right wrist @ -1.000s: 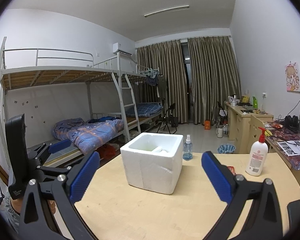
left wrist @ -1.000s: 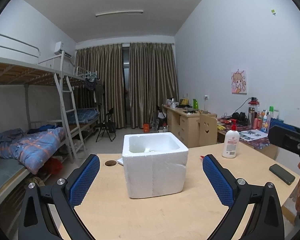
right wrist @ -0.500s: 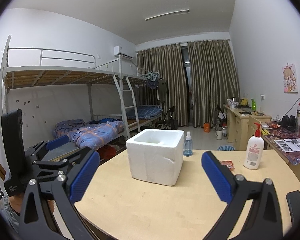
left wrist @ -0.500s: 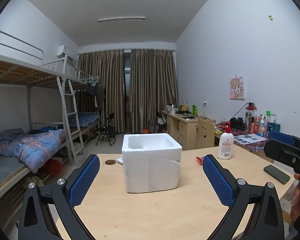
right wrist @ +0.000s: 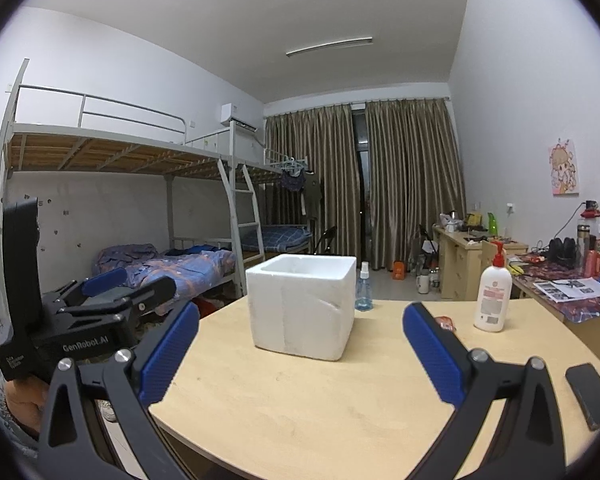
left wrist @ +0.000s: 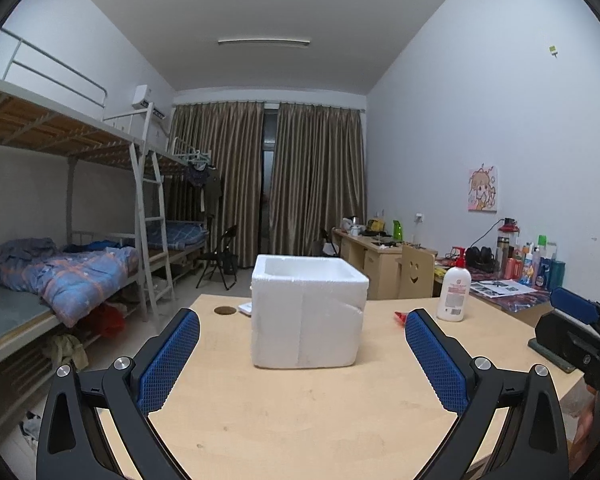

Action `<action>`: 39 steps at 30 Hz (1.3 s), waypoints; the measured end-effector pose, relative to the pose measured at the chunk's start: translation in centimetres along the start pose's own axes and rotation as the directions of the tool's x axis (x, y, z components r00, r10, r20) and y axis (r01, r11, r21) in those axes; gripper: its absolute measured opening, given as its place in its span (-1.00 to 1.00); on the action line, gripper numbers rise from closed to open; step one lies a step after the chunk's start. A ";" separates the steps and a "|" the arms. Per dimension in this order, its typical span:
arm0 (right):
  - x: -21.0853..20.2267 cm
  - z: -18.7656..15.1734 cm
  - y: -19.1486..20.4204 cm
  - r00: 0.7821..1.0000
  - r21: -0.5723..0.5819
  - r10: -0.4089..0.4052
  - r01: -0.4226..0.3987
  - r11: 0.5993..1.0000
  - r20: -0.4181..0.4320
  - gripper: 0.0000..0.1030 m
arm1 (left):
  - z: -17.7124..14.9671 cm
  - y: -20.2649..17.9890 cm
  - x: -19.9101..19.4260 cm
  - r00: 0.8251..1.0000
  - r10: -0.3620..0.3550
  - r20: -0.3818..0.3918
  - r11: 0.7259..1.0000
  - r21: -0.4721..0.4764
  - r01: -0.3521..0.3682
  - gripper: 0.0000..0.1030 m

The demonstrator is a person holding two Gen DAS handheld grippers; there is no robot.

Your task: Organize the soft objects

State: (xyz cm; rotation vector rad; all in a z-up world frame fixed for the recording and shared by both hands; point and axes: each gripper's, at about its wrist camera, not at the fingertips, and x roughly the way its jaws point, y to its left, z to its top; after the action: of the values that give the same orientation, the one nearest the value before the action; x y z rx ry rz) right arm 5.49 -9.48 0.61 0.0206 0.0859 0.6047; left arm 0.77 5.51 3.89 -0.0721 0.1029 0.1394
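A white foam box [left wrist: 308,312] stands upright near the middle of the wooden table [left wrist: 300,416]; it also shows in the right wrist view [right wrist: 302,306]. Its inside is hidden from both views. My left gripper [left wrist: 302,360] is open and empty, back from the box. My right gripper [right wrist: 300,354] is open and empty, also short of the box. The right gripper's body [left wrist: 580,336] shows at the right edge of the left wrist view. The left gripper's body [right wrist: 80,320] shows at the left of the right wrist view. No soft object is visible.
A white pump bottle [right wrist: 492,292] stands at the right of the table. A small blue spray bottle [right wrist: 363,288] stands behind the box. A red wrapper [left wrist: 400,318] lies right of the box. A dark phone [right wrist: 590,394] lies at the near right edge. Bunk beds stand at the left.
Both grippers have dropped lower and pulled back from the box, so its inside no longer shows. Both stay open and empty.
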 end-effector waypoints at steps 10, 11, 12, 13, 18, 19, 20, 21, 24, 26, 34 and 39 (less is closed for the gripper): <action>0.1 -2.4 -0.5 1.000 -0.008 -0.026 0.026 1.000 -0.017 1.00 | -2.6 -0.5 -0.5 1.000 -0.011 -0.012 1.000 0.013 0.011 0.99; -0.1 -2.5 -0.6 0.999 0.002 -0.031 0.031 1.000 -0.010 1.00 | -2.8 -0.5 -0.6 1.000 -0.011 -0.010 1.000 0.014 0.012 0.99; -0.2 -2.6 -0.7 0.999 0.009 -0.032 0.032 0.999 -0.005 1.00 | -3.0 -0.5 -0.7 1.000 -0.014 -0.009 1.000 0.014 0.014 0.99; -0.4 -2.7 -0.7 0.999 0.014 -0.032 0.032 0.999 -0.004 1.00 | -3.2 -0.7 -0.7 1.000 -0.016 -0.010 1.000 0.014 0.016 0.99; -0.7 -3.4 -0.5 0.999 0.015 -0.034 0.034 0.999 -0.017 1.00 | -4.4 -1.3 -0.6 0.999 -0.035 -0.032 0.999 0.034 0.036 0.99; -0.7 -3.5 -0.5 0.999 0.013 -0.034 0.034 0.999 -0.021 1.00 | -4.6 -1.5 -0.6 0.999 -0.038 -0.035 0.998 0.040 0.040 0.99; -0.5 -3.4 -0.4 0.999 0.010 -0.037 0.038 0.999 -0.027 1.00 | -4.9 -1.7 -0.6 0.998 -0.046 -0.040 0.998 0.047 0.048 0.99; -0.5 -3.4 -0.4 0.999 0.009 -0.042 0.043 0.999 -0.031 1.00 | -5.0 -1.8 -0.6 0.998 -0.053 -0.044 0.997 0.052 0.055 0.99; -0.5 -3.2 -0.3 0.998 0.006 -0.044 0.045 0.999 -0.041 1.00 | -5.2 -1.6 -0.8 0.997 -0.060 -0.048 0.997 0.049 0.062 0.99; -0.8 -3.3 -0.2 0.999 0.007 -0.039 0.039 0.999 -0.035 1.00 | -5.1 -1.5 -0.9 0.997 -0.059 -0.046 0.997 0.045 0.061 0.99; -0.6 -4.0 -0.3 0.998 0.007 -0.039 0.040 0.999 -0.049 1.00 | -5.3 -1.5 -1.2 0.997 -0.068 -0.038 0.996 0.051 0.070 0.99; -0.5 -4.1 -0.4 0.998 0.015 -0.040 0.041 0.999 -0.056 1.00 | -5.5 -1.7 -1.0 0.996 -0.073 -0.047 0.996 0.048 0.076 0.99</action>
State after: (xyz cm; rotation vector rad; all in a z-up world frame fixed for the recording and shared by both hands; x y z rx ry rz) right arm 4.94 -10.16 -3.43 0.0178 0.1447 0.5645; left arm -0.53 3.26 -1.35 -0.0292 0.1488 0.0605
